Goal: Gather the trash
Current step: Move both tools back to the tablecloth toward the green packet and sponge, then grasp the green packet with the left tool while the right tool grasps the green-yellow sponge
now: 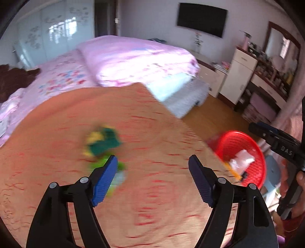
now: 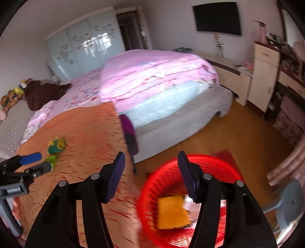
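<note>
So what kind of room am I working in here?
A bedroom, by the look of it: a bed with a pink quilt, a mirrored wardrobe behind it, and a television on the wall.

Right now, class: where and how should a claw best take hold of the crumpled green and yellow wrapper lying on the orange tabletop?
Grip the crumpled green and yellow wrapper across its raised middle bunch, coming down from above. It lies low and loose on the orange tabletop, so a sideways approach would likely just push it. The open left claw is nearest; blur hides finer folds.
</note>
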### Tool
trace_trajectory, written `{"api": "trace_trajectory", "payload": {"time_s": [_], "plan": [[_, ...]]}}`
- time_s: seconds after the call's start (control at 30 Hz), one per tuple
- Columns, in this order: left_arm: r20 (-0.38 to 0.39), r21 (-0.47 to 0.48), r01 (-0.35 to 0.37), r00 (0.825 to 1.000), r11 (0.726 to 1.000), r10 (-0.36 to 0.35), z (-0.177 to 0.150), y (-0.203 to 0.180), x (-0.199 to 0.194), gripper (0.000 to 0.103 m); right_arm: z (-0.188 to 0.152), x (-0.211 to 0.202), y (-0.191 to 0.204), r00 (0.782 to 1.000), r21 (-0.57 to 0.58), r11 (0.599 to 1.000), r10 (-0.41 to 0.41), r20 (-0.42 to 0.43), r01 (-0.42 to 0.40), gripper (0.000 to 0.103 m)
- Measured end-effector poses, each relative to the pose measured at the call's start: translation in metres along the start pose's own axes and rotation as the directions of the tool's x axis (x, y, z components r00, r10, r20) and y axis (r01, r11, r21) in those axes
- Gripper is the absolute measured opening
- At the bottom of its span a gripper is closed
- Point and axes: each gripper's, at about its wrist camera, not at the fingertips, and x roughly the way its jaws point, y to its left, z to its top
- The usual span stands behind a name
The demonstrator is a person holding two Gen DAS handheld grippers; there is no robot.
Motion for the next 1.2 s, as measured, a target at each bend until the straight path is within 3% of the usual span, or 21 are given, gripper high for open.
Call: {"api": "trace_trajectory", "payload": {"time_s": [0.2, 0.6, 0.67, 0.7, 0.83, 1.0, 1.1, 1.2], "plan": [[-0.015, 0.051, 0.009, 1.0, 0.999, -0.008, -0.008, 0.037, -0.001, 0.076, 0.018, 0.032, 0.041, 0.994, -0.035, 0.994, 0.099, -0.041, -0.1, 0.057], [-0.097, 0.123, 0.073, 0.993, 0.99, -0.061, -0.012, 0.047, 0.038, 0.074, 0.053, 0.084, 0.108, 0.964, -0.129, 0.961, 0.227, -0.141, -0.245, 0.057], [-0.11, 0.108, 0.088, 0.991, 0.99, -0.076, -0.013, 0.05, 0.042, 0.067, 0.057, 0.092, 0.117, 0.956, -0.148, 0.951, 0.249, -0.156, -0.272, 0.058], [-0.117, 0.099, 0.092, 0.99, 0.991, -0.08, -0.013, 0.052, 0.045, 0.058, 0.059, 0.098, 0.123, 0.95, -0.165, 0.943, 0.263, -0.168, -0.291, 0.058], [-0.105, 0.06, 0.099, 0.99, 0.993, -0.093, -0.013, 0.056, 0.046, 0.051, 0.064, 0.116, 0.141, 0.93, -0.188, 0.92, 0.305, -0.204, -0.343, 0.058], [-0.086, 0.006, 0.111, 0.99, 0.994, -0.11, -0.021, 0.062, 0.034, 0.048, 0.061, 0.128, 0.163, 0.894, -0.202, 0.882, 0.374, -0.247, -0.425, 0.059], [-0.072, -0.042, 0.102, 0.992, 0.994, -0.105, -0.03, 0.073, 0.019, 0.048, 0.057, 0.129, 0.184, 0.872, -0.237, 0.849, 0.41, -0.266, -0.471, 0.07], [-0.053, -0.1, 0.073, 0.996, 0.992, -0.078, -0.038, 0.09, 0.002, 0.048, 0.049, 0.13, 0.202, 0.853, -0.28, 0.815, 0.426, -0.302, -0.507, 0.073]]}}
